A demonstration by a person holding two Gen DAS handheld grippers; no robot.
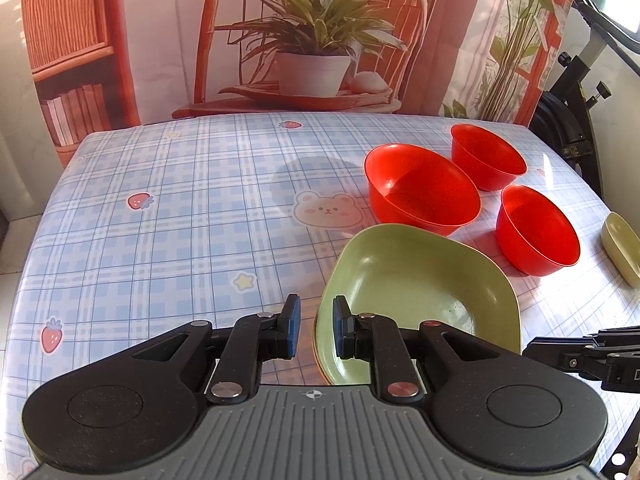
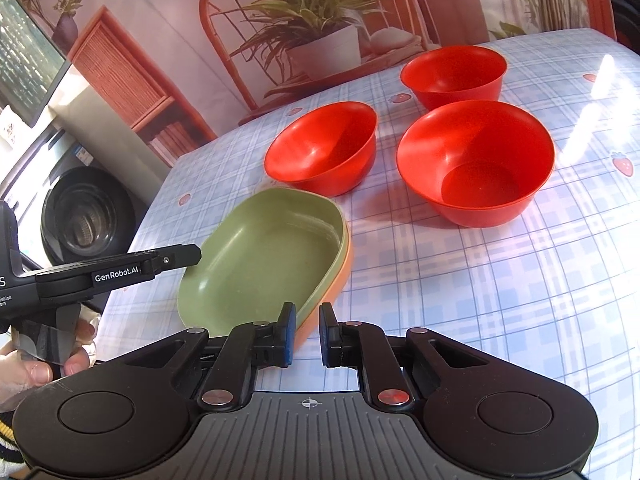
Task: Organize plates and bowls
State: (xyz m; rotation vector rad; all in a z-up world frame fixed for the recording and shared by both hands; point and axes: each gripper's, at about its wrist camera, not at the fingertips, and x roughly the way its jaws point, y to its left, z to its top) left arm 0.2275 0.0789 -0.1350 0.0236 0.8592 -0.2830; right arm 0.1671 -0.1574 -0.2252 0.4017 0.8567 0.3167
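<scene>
A green plate [image 1: 416, 296] [image 2: 260, 260] lies stacked on an orange plate [image 2: 332, 284] near the table's front. My left gripper [image 1: 316, 328] is open, its jaws either side of the green plate's left rim. My right gripper [image 2: 306, 334] is open, its jaws either side of the stack's near rim. Three red bowls stand behind: a large one [image 1: 420, 188] [image 2: 324, 148], a far one [image 1: 486, 156] [image 2: 454, 72], and a right one [image 1: 536, 228] [image 2: 476, 160]. The left gripper also shows in the right wrist view [image 2: 188, 256].
A pale yellow-green dish [image 1: 622, 248] sits at the table's right edge. The table has a blue plaid cloth [image 1: 180, 220]. A printed backdrop [image 1: 312, 40] hangs behind. A washing machine [image 2: 84, 216] stands left of the table.
</scene>
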